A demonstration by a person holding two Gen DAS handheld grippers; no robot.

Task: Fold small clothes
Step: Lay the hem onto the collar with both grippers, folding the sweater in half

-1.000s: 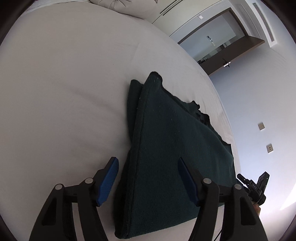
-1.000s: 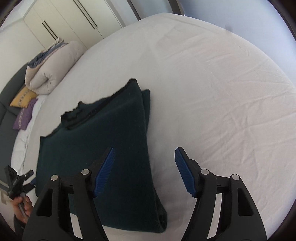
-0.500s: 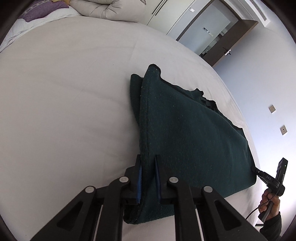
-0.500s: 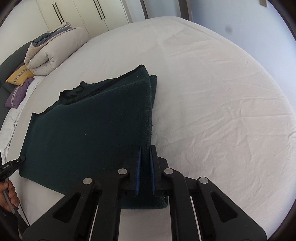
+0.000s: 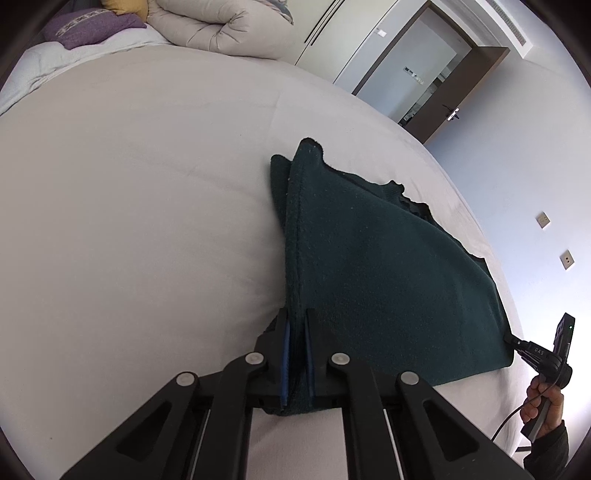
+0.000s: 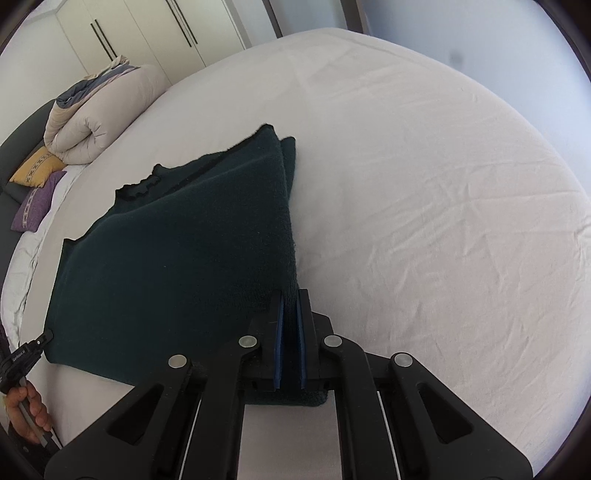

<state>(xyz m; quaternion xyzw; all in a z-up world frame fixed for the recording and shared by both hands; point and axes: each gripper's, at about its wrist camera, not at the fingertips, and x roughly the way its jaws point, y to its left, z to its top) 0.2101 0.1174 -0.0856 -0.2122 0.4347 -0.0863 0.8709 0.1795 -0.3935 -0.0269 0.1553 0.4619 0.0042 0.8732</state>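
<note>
A dark green knitted garment [image 5: 376, 266] lies folded on the white bed sheet [image 5: 129, 221], its near edge raised. My left gripper [image 5: 296, 325] is shut on its near left corner. My right gripper [image 6: 290, 306] is shut on the near right corner of the same garment [image 6: 177, 258]. The right gripper also shows in the left wrist view [image 5: 517, 341], pinching the garment's corner at the far right. The left gripper's tip shows in the right wrist view [image 6: 44, 338] at the garment's left corner. The far part of the garment rests on the bed.
A rolled beige duvet [image 6: 92, 122] with yellow and purple pillows [image 6: 33, 199] lies at the head of the bed. White wardrobes [image 6: 147, 33] stand behind. A doorway [image 5: 436, 81] and wall sockets [image 5: 543, 220] are on the right. The wrinkled sheet [image 6: 443, 221] stretches to the right.
Both grippers went from open around the garment's near edge to shut on its corners. They have since lifted the near edge a little, and the views have tilted up.
</note>
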